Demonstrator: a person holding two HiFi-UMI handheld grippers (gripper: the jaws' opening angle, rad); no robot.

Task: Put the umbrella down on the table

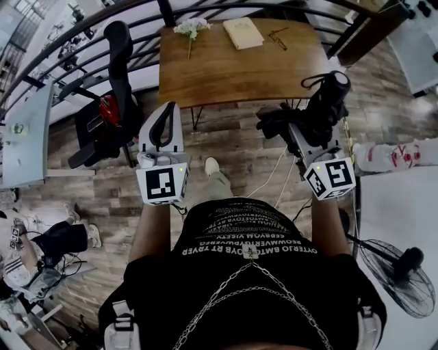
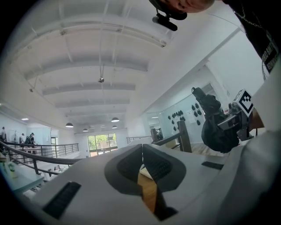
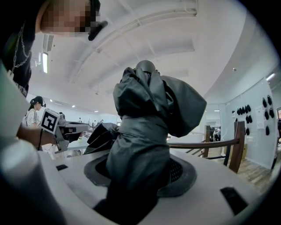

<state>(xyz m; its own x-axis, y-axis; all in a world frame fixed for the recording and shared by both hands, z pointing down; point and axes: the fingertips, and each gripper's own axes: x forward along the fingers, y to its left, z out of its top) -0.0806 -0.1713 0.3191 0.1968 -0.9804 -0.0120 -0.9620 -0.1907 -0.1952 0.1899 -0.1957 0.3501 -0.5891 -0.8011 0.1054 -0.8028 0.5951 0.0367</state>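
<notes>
A pale book (image 1: 243, 33) lies closed. Just left of the book rests a sprig of white flowers (image 1: 191, 27); just right of it, folded glasses (image 1: 278, 37). A dark curved railing (image 1: 165, 12) runs behind the book. Well left of the book, and nearer the camera, stands a black office chair (image 1: 118, 55) (something red on its seat). A floor fan (image 1: 400, 277) sits far right of the book, nearest of all.

Black T-shirt (image 1: 243, 240) print: rows of white capitals, upside down, not legible.
Cubes on left tongs (image 1: 166, 113) and right tongs (image 1: 316, 123): black-and-white square codes.
</notes>
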